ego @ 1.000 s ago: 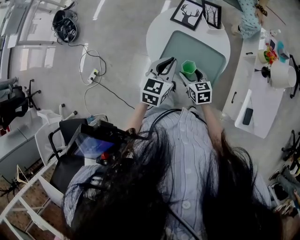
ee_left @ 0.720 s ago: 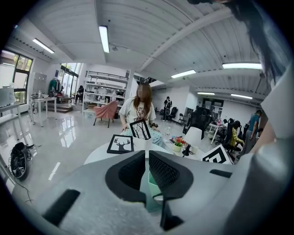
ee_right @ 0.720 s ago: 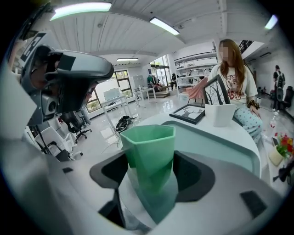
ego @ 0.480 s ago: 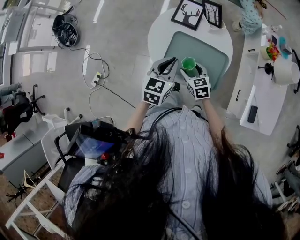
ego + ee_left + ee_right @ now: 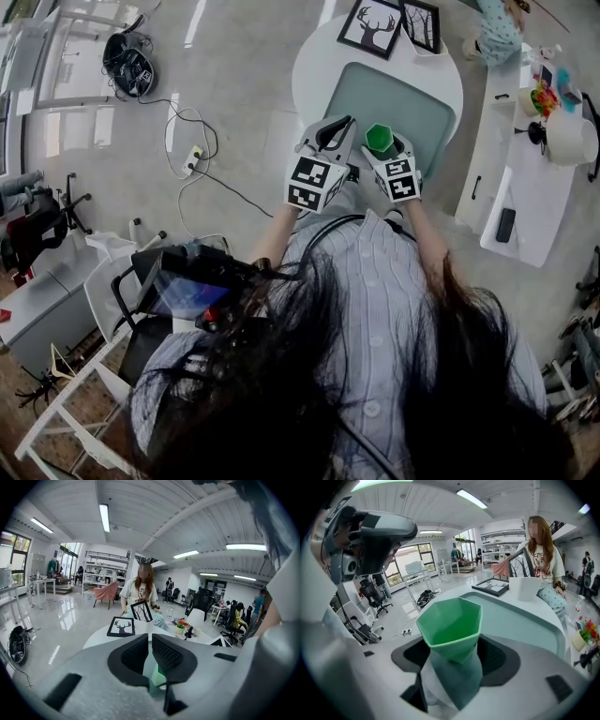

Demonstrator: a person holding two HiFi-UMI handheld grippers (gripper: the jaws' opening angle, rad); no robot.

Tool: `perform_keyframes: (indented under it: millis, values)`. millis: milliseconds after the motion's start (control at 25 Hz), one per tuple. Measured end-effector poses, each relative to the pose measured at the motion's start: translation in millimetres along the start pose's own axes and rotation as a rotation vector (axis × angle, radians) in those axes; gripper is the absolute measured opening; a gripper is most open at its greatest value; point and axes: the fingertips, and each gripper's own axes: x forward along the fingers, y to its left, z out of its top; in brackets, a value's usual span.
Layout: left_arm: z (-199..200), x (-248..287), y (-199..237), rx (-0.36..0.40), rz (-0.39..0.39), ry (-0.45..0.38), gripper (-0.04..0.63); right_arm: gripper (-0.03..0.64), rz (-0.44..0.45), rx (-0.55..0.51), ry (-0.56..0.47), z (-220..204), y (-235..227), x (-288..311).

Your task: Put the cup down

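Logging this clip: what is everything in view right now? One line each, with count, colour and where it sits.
cup: one, green, in the right gripper, by the table's near edge
table: one, white, round, ahead of the person
mat: one, pale green, on the table
framed pictures: two, black frames, at the table's far side
seated person: one, light top, beyond the table
side table: one, white, to the right, small items on it
power strip: one, white, on the floor at left, cable attached
left gripper: one, grey, beside the cup, jaws slightly apart, empty
right gripper: one, grey, closed on the cup
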Motion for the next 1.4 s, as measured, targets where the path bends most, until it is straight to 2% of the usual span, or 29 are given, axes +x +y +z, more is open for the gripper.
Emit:
perform_keyframes:
  millis: [200, 600, 880, 1160, 1400]
  values:
    - [3, 0, -4, 0.004, 0.001, -0.006, 0.026, 0.321, 0.040, 0.040, 0.041, -9, 4, 2]
    - [1, -2, -5, -0.006, 0.019, -0.004, 0.026, 0.321, 0.093, 0.118, 0.058, -13, 8, -8]
    - [-4, 1, -13, -0.018, 0.025, 0.002, 0.026, 0.321, 0.093, 0.146, 0.057, -19, 4, -25]
    - [-5, 2, -23, -0.027, 0.045, 0.001, 0.026, 0.319, 0.085, 0.183, 0.007, -14, -10, -53]
    - [-3, 3, -40, -0.024, 0.058, -0.007, 0.026, 0.319, 0.115, 0.173, -0.104, 12, -14, -83]
